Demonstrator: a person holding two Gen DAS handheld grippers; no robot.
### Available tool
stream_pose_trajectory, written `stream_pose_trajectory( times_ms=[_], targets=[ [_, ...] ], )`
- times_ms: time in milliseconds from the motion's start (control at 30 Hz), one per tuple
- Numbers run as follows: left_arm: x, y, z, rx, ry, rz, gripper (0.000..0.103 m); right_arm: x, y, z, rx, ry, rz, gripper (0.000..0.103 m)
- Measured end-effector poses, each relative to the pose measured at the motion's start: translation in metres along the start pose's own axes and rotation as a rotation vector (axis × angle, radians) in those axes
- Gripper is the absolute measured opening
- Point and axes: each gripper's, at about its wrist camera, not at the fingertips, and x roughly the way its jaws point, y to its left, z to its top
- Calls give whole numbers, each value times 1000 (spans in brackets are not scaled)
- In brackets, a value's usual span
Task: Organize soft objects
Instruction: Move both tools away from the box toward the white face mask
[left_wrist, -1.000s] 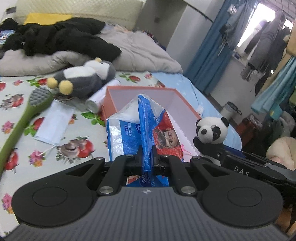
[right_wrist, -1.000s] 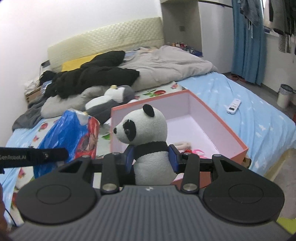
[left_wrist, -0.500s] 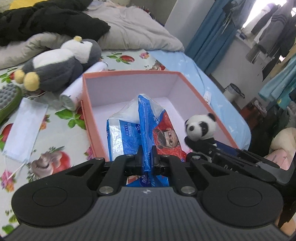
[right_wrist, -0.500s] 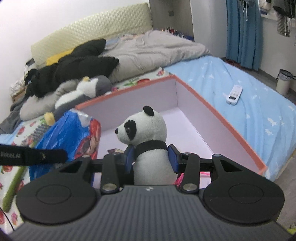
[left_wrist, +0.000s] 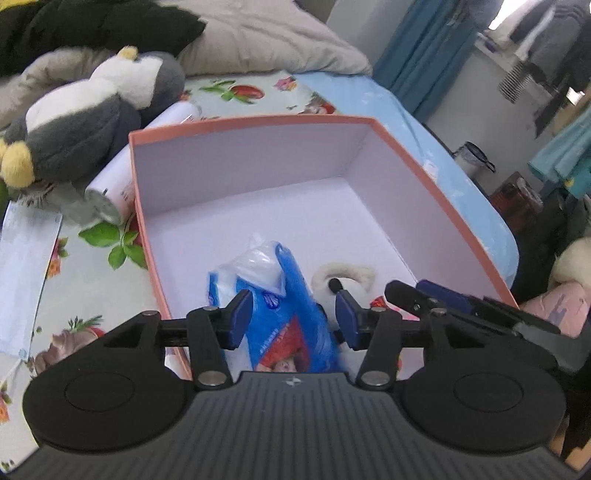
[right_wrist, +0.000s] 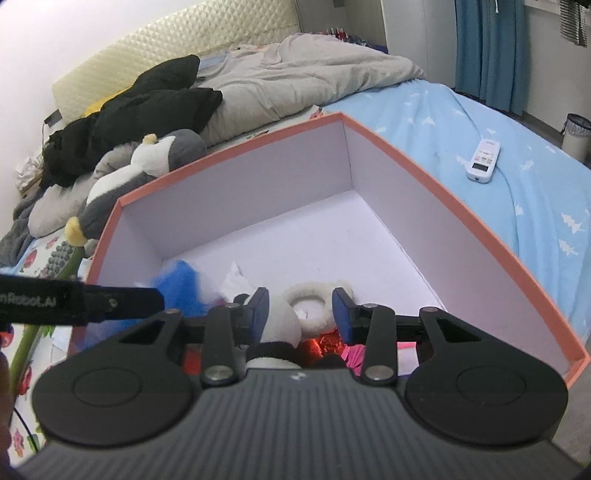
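Dropping into the box (left_wrist: 436, 184): left gripper (left_wrist: 291, 321) jaws opening, blue tissue pack (left_wrist: 291, 325) loose between them, lengthwise; right gripper (right_wrist: 300, 314) apparently released, panda plush (right_wrist: 275, 325) sagging below-left.

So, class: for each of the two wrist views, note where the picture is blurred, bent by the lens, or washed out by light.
Left wrist view: the blue tissue pack smears with motion, the window corner at top right is blown out, and the pink box rim bows from the fisheye. Right wrist view: the blue pack is a soft smear, the box wall curves, and the wall at top left is washed pale.
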Motion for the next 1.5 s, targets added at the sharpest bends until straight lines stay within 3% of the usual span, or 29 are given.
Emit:
stream_pose_trajectory(
  times_ms=[333, 500, 767, 1067, 1500],
  targets=[
    [-72, -5, -21, 8, -92, -18, 56, -43, 16, 6, -26, -56, 9, 42],
    [-125, 4, -41, -13, -152, 5, 56, -81, 39, 1, -59, -112, 28, 42],
    [-201, 27, -80, -47, -253, 71, 56, -121, 76, -15, -93, -105, 89, 42],
    [-249, 68, -124, -153, -339, 127, 56, -128, 114, -20, -180, -65, 122, 42],
    [-283, 103, -192, -248, -369, 244, 56, -149, 165, -44, -268, -35, 224, 42]
  ],
)
